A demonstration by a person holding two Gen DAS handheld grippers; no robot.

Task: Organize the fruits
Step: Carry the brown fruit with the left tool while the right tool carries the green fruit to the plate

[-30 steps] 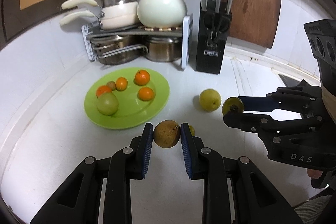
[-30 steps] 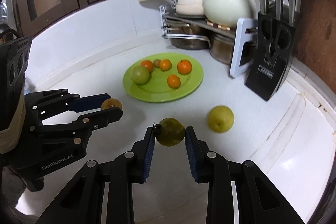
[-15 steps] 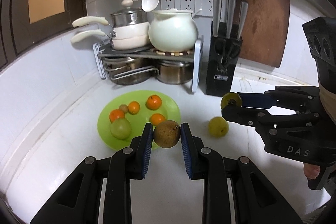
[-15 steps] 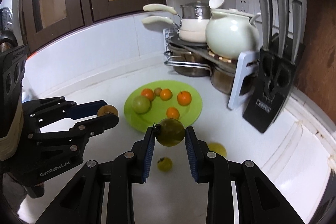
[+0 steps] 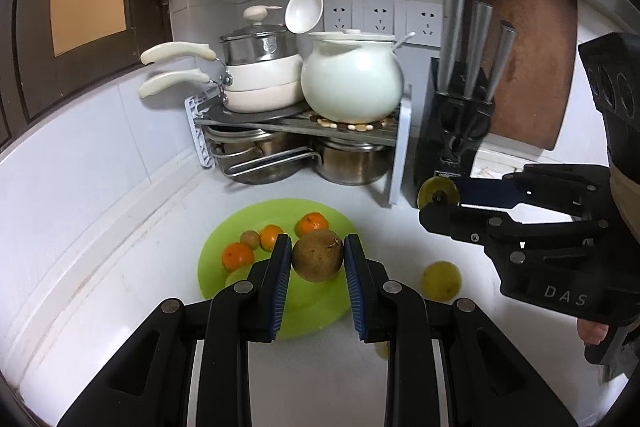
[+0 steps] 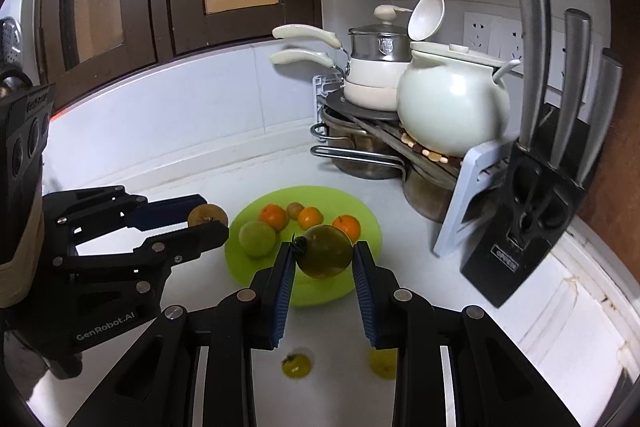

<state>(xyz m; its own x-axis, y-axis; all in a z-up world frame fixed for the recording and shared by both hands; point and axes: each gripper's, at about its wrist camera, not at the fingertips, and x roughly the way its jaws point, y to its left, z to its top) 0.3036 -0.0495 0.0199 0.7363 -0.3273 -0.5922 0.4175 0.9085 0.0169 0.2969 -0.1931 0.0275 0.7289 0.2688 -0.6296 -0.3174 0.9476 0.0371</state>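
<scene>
My left gripper (image 5: 318,259) is shut on a brown round fruit (image 5: 318,255), held in the air above the near side of the green plate (image 5: 316,301). My right gripper (image 6: 323,259) is shut on a dark green fruit (image 6: 326,251), also raised above the plate (image 6: 320,197). The plate holds three small oranges (image 6: 273,217), a small brown fruit (image 6: 295,209) and a green apple (image 6: 257,238). A yellow-green fruit (image 5: 441,281) and a small green fruit (image 6: 297,365) lie on the white counter beside the plate.
A pot rack with pans and a white ceramic pot (image 5: 352,83) stands behind the plate. A black knife block (image 5: 456,131) and a wooden cutting board (image 5: 524,43) stand at the back right. A white ladle (image 5: 304,7) hangs above.
Both grippers have risen from the counter with their fruits and moved toward the plate. The views now look from higher up and farther forward.
</scene>
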